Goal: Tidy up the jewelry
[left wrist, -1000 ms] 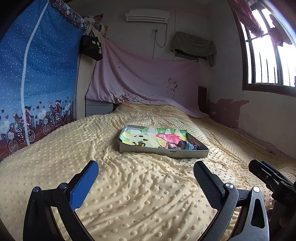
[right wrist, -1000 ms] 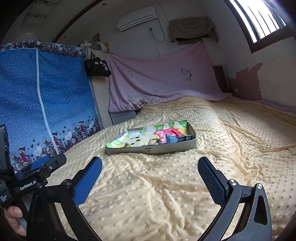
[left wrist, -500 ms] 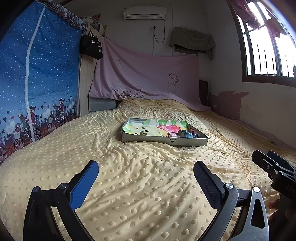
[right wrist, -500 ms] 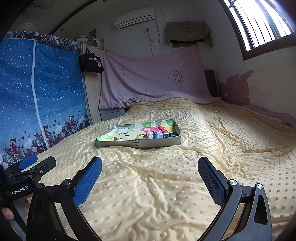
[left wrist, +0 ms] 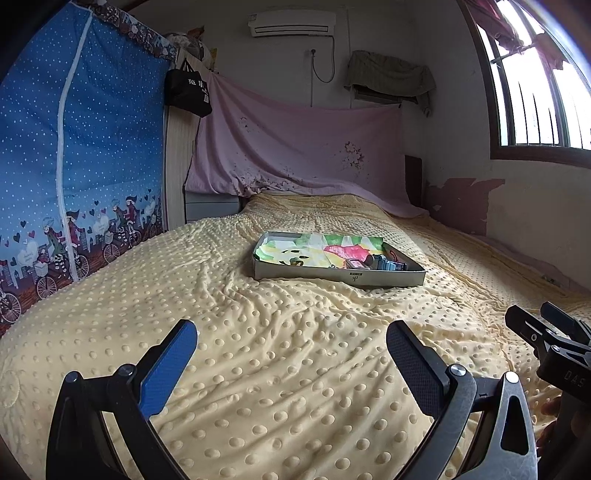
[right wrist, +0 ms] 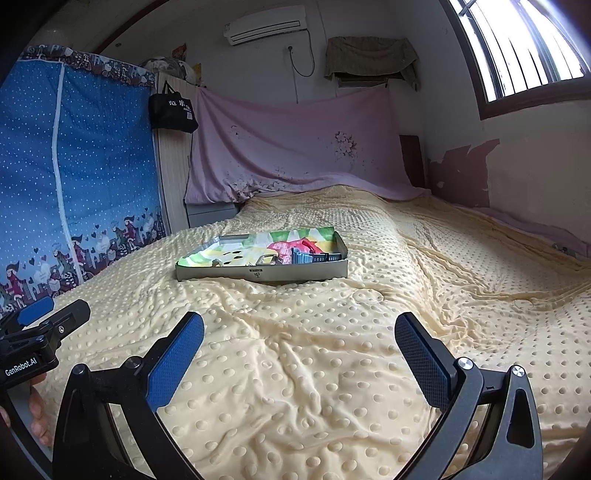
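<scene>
Both the left hand-held gripper (left wrist: 290, 349) and right hand-held gripper (right wrist: 299, 341) hover released and empty over the yellow bedspread (right wrist: 406, 295), well short of the jewelry tray (right wrist: 258, 274) at frame centre, so the approach seems underway, and next calls for reaching the tray's small pieces (right wrist: 308, 256).

A lived-in home bedroom. A bed under a yellow dotted blanket (left wrist: 280, 354) fills the space ahead of the gripper. Beyond it, a wall air conditioner (left wrist: 291, 24) hangs high; a fabric wardrobe (left wrist: 74, 155) stands left, a barred window (left wrist: 535, 96) right.
</scene>
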Tool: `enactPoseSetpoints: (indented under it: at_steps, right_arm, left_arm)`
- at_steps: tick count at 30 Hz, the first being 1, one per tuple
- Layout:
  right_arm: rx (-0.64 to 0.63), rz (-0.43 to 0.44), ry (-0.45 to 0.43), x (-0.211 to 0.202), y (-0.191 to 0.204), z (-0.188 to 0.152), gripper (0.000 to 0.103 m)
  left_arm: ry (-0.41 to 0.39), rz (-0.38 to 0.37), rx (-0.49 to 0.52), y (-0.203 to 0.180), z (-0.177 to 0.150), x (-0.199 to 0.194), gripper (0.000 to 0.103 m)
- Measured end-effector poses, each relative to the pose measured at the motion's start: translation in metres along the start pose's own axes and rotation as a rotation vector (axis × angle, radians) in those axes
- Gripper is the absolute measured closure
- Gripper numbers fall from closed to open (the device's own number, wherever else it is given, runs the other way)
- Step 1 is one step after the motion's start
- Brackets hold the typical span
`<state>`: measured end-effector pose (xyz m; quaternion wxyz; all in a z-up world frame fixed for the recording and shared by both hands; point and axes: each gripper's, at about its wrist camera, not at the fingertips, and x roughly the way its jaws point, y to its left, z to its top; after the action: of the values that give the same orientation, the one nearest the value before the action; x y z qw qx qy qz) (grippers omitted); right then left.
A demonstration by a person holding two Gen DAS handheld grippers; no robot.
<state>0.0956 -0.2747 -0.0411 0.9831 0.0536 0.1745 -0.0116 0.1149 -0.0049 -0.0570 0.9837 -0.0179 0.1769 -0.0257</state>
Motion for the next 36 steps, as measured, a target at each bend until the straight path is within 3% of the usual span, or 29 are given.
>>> enactPoseSetpoints:
  at_steps: [36]
  right_arm:
    - [0.009,0.005,0.017,0.0046,-0.0008,-0.0019,0.001]
  left_arm:
    - [0.004,0.001,-0.003,0.0003,-0.0017,0.0015,0.0]
